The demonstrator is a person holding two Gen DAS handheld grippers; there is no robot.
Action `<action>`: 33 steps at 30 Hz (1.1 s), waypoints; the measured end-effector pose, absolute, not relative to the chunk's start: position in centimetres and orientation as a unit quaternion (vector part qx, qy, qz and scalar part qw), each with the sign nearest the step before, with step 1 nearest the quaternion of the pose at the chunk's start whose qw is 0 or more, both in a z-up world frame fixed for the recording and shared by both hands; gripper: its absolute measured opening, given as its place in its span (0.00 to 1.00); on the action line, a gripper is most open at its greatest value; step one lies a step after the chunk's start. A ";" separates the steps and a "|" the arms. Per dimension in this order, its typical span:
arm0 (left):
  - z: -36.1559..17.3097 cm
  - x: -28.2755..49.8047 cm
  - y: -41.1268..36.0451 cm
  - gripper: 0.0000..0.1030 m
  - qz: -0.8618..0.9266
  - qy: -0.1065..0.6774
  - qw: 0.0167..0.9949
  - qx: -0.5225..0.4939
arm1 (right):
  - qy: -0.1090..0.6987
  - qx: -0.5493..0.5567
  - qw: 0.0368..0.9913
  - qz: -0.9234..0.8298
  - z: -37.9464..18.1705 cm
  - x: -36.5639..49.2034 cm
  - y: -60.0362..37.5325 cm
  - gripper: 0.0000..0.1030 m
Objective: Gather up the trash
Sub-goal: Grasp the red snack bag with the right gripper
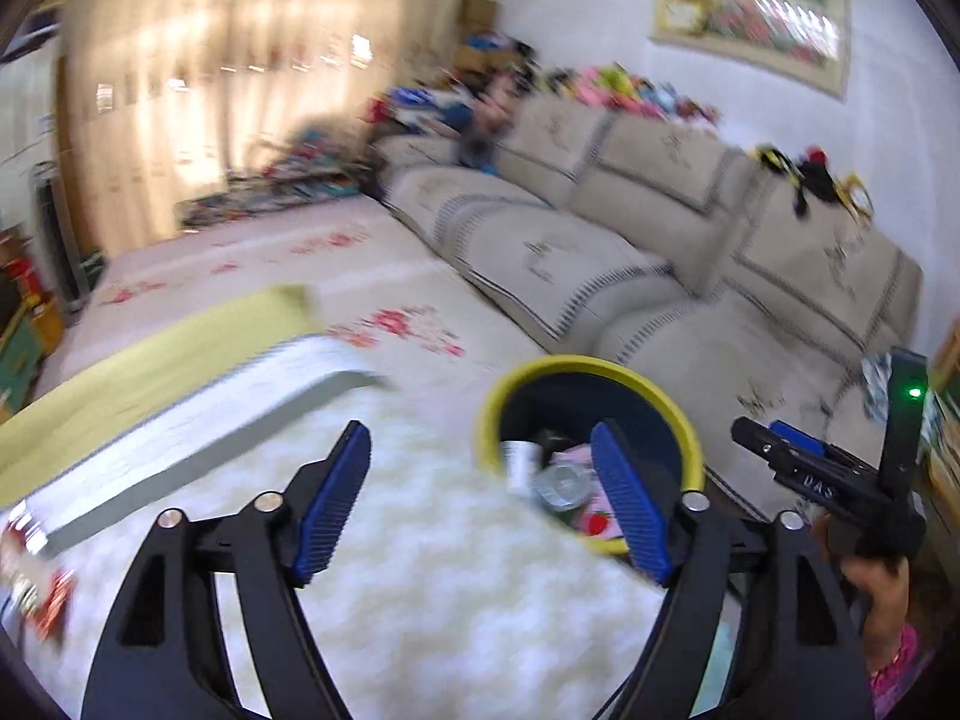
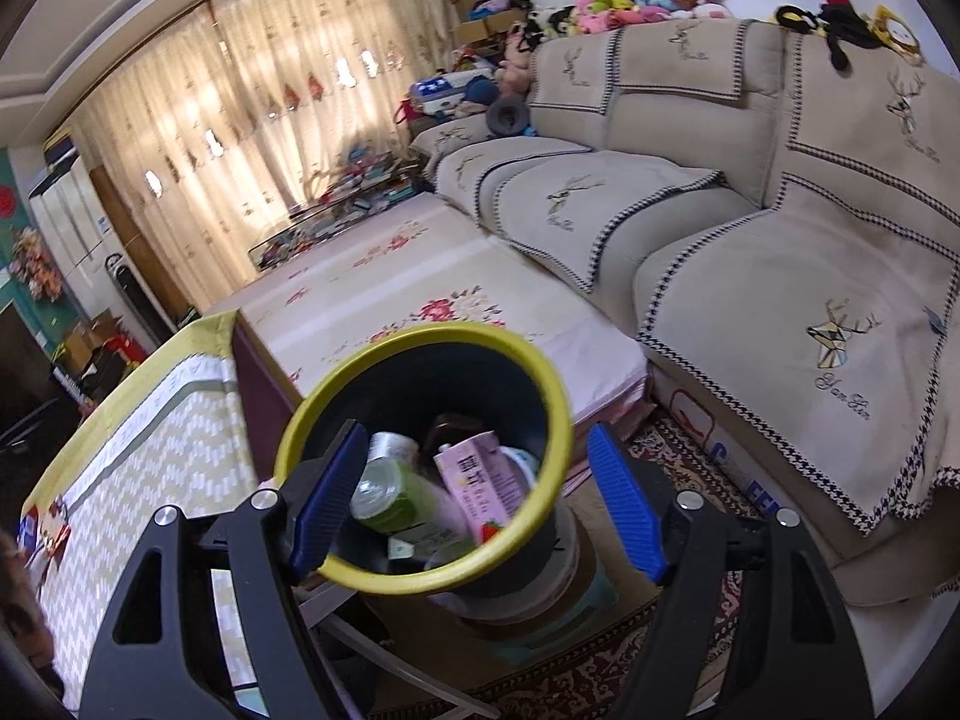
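Observation:
The trash bin has a yellow rim and a dark blue inside. It holds a pink carton, a green bottle and other trash. My right gripper hangs open just above the bin's mouth with nothing between its fingers. In the left wrist view the bin stands beside the table, with a can and a white cup inside. My left gripper is open and empty over the table's edge, its right finger in front of the bin. A hand holds the other gripper at the far right.
The table has a white patterned cloth with a yellow-green border. Wrappers lie at its left edge. A beige sofa runs along the right, a floral-covered platform lies behind the bin, and a patterned rug covers the floor.

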State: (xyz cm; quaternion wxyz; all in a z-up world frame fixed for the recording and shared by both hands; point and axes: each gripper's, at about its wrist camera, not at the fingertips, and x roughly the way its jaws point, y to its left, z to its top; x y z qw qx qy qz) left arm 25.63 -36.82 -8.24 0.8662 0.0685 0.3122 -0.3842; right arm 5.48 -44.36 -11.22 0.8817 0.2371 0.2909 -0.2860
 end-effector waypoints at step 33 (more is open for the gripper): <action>-10.3 27.4 7.4 0.91 -0.001 0.201 0.976 -0.081 | 0.389 -0.034 0.900 0.191 -8.3 29.9 -7.8 0.75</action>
